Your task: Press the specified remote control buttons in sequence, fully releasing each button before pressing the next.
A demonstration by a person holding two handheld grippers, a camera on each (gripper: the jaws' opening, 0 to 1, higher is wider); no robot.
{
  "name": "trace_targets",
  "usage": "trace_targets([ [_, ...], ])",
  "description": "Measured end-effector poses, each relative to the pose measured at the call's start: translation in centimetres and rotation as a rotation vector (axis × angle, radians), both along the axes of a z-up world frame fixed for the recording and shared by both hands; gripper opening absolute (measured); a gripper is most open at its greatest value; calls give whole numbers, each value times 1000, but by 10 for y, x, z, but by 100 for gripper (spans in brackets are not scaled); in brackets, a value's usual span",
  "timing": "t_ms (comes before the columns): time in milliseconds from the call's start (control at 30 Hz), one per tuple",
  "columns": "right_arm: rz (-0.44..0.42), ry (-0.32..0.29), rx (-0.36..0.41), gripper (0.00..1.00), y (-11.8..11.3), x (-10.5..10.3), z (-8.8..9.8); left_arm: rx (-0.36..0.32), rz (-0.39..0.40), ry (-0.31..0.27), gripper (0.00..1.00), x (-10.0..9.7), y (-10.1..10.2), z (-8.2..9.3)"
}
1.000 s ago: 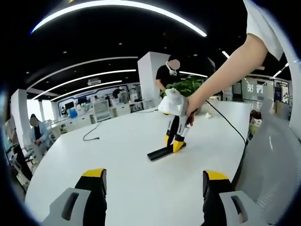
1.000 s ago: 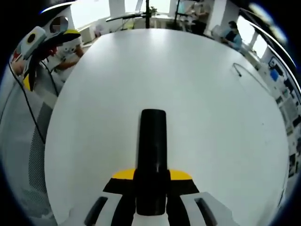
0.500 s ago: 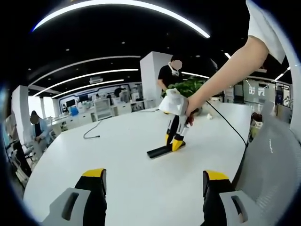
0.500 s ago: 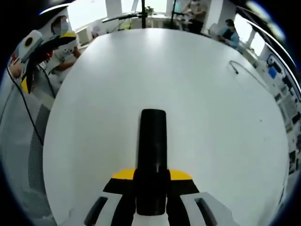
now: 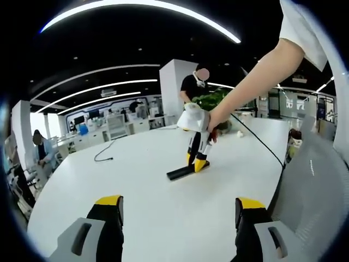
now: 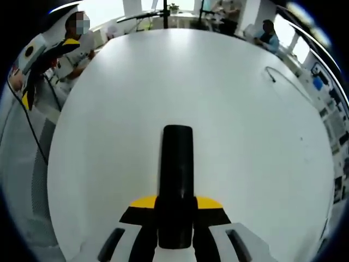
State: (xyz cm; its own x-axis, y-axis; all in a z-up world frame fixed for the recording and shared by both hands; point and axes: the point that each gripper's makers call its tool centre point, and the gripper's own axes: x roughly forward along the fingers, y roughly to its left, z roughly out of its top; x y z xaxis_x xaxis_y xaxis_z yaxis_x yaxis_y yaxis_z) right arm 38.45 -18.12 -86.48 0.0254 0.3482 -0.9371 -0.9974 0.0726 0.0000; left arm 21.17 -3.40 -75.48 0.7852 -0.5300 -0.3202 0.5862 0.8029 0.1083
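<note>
The right tool has its jaws closed on the near end of the remote, which runs straight out toward 12 o'clock in the right gripper view and lies flat on the white bench. In the left gripper view that same tool stands nearly upright over the remote, just past centre toward 1 o'clock, held by a hand. The left tool hangs well back with its jaws spread wide and nothing between them. The step in hand looks like pinning the remote so a button can be pressed; to do it well, keep the hold firm and level, bring the free tool down square on one button, then lift fully clear before the next, and keep the remote in both views. The remote is a slim black bar with a rounded far end; its top reads as plain black, and no buttons can be made out.
</note>
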Motion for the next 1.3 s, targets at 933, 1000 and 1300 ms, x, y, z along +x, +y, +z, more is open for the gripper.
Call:
trace_targets([
  [933,-9,9,-59,21,-7,15,2,-19,13,-2,87,1,1,2],
  [1000,-11,9,-65,21,-7,15,2,-19,12,-4,87,1,1,2],
  [1300,-26,16,-81,21,-9,16,2,-18,13,-3,87,1,0,2],
])
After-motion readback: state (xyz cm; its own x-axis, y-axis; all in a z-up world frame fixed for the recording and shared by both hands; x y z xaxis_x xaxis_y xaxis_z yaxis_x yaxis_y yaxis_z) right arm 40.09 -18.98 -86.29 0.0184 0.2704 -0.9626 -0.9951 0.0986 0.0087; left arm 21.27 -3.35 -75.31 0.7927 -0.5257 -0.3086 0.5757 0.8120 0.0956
